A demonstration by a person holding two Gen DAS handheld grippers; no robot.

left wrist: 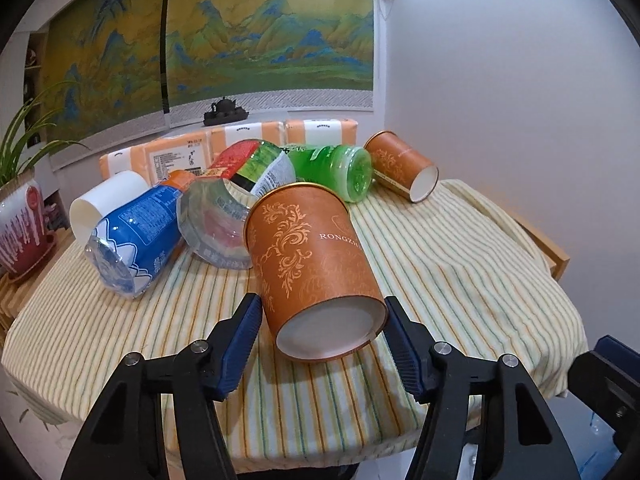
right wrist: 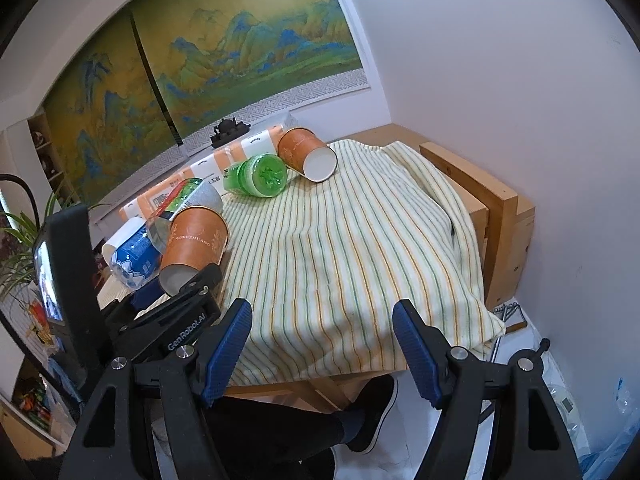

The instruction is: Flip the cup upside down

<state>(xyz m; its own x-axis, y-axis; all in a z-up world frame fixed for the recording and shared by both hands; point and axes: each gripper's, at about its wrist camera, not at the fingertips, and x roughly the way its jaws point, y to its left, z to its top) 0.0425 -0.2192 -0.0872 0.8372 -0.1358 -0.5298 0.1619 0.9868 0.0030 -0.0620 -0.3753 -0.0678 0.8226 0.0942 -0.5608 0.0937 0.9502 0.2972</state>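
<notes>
Orange paper cup (left wrist: 320, 264) with "RONGZHU…" print lies tilted on the striped tablecloth (left wrist: 460, 280) near the front edge, base end toward the camera, rim end pointing far and leaning by the clutter behind. Left gripper (left wrist: 322, 324) straddles the base end, blue pads spread on either side; right pad (left wrist: 400, 332) looks touching or just beside the cup wall, left pad (left wrist: 244, 332) stands slightly apart, so fingers are spread, not clamped. Right wrist view shows the same cup (right wrist: 196, 240) at far left with the left gripper's black finger at its base. Right gripper (right wrist: 322, 344) hangs at the near table edge over bare cloth, fingers wide apart, holding nothing. Second orange cup (left wrist: 404, 166) lies on its side at far right of the cloth, open white end facing near-right. Just left of it a green plastic bottle (left wrist: 344, 172) lies on its side, bottom toward the camera. Further left, a heap: red-green labelled container (left wrist: 256, 164), clear bottle (left wrist: 216, 224), blue-white labelled bottle (left wrist: 132, 240), white cup (left wrist: 104, 204) on its side. Orange-and-white packs (left wrist: 192, 148) line the far edge, dark teapot set (left wrist: 224, 114) on top. Potted plant (left wrist: 24, 216) at far left. Landscape painting (left wrist: 220, 40) on the wall.
</notes>
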